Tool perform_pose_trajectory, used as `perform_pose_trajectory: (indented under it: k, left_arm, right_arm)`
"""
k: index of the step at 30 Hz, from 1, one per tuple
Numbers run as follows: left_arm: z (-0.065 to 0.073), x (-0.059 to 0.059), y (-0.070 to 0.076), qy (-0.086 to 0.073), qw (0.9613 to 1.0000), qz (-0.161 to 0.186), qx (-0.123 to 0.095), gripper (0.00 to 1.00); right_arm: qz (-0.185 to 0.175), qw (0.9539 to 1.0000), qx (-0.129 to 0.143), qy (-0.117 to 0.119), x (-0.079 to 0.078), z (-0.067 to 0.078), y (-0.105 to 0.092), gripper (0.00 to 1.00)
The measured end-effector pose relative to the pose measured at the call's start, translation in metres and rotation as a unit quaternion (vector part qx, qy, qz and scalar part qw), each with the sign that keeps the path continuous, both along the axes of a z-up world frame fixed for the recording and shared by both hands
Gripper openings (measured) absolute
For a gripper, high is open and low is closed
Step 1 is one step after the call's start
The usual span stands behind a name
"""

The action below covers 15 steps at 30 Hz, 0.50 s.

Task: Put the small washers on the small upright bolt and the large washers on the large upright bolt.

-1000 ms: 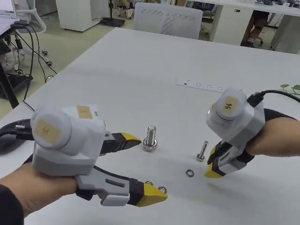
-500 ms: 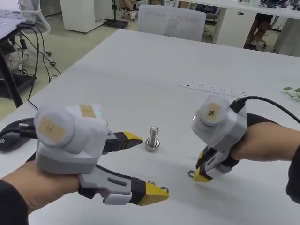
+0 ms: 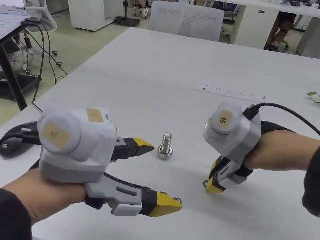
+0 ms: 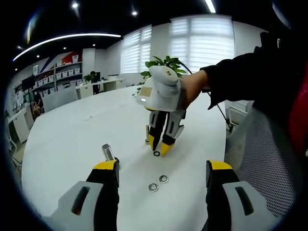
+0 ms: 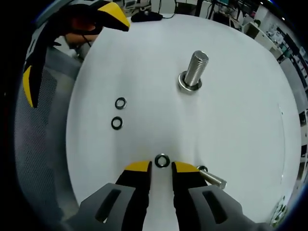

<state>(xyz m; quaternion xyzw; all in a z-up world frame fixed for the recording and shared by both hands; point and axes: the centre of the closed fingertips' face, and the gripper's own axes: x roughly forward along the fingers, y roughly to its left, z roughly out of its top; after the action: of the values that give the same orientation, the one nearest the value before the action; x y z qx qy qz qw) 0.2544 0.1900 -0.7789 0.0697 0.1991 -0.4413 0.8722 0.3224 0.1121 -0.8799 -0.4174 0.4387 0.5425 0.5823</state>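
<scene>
The large upright bolt stands mid-table with a washer at its base. The small upright bolt stands just right of my right gripper. That gripper points down at the table with its jaws a narrow gap apart. A small washer lies flat on the table right at its tips. Two more washers lie near my left gripper, which hovers wide open with nothing in it.
A white power strip lies further back on the white table. A chair stands at the far edge. A black mouse-like object and cables sit at the left edge.
My right gripper has moved left and down onto the loose washer, and now hides the small bolt in the head view. The left gripper has stayed put.
</scene>
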Motion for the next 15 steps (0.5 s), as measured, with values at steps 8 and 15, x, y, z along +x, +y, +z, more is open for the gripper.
perform_pose_trajectory:
  k: [8,15]
  left_arm:
    - [-0.0003,0.0002,-0.0001,0.001,1.0,0.001,0.0,0.73]
    - [-0.0009,0.0009,0.0001,0.002,1.0,0.001,0.001,0.73]
  right_arm:
    - [0.009,0.9999,-0.003,-0.006,-0.0005,0.0,0.0007,0.17]
    - [0.008,0.9999,0.0,-0.007,0.0005,0.0001,0.0018,0.15]
